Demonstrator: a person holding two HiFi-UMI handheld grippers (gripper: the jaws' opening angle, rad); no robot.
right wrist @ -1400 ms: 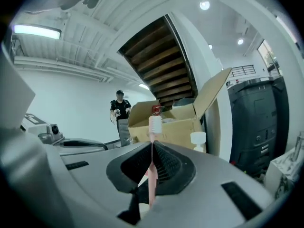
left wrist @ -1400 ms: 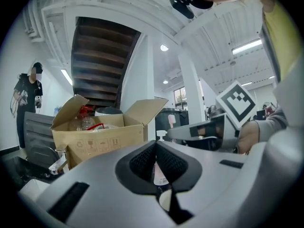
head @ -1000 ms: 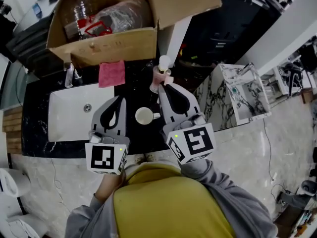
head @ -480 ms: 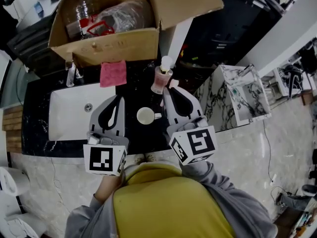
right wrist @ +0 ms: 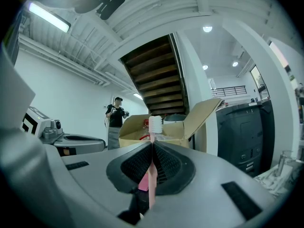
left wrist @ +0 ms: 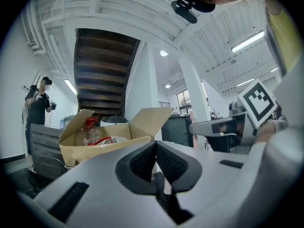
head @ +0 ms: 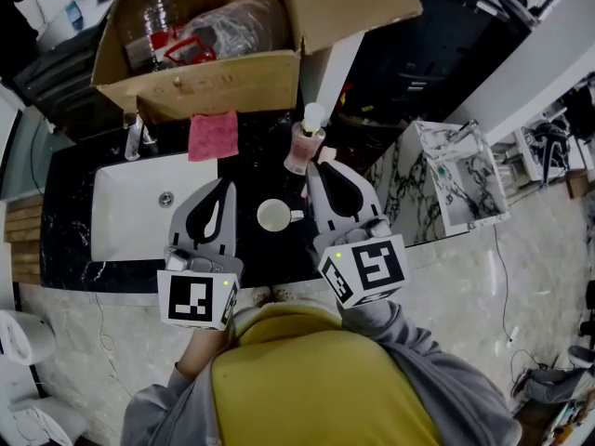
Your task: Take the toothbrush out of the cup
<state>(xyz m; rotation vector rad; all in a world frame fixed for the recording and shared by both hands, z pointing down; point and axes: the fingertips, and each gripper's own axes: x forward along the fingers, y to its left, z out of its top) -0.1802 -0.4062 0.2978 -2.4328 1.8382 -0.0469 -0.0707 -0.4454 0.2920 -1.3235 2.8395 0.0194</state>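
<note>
Your right gripper (right wrist: 152,145) is clamped on the pink plastic toothbrush (right wrist: 152,172), with the white bristles clear above its tips. Your left gripper (left wrist: 155,145) is closed on nothing. Neither has moved much in the last second. The white ceramic cup (head: 272,216) stands between them and appears empty, so treat the extraction as done.

Bare black counter (head: 260,170) runs from the cup (head: 272,216) toward 12 o'clock, free as far as the pink cloth (head: 212,136). The cup fills the gap between the left gripper (head: 226,187) and the right gripper (head: 313,163). A pump bottle (head: 302,147) stands just beside the right gripper's tips at 12 o'clock, where its clamped toothbrush (right wrist: 155,124) juts out. The sink (head: 121,212) gives room at 9 o'clock. The faucet (head: 135,139) and cardboard box (head: 200,82) wall off 11 to 12 o'clock.
</note>
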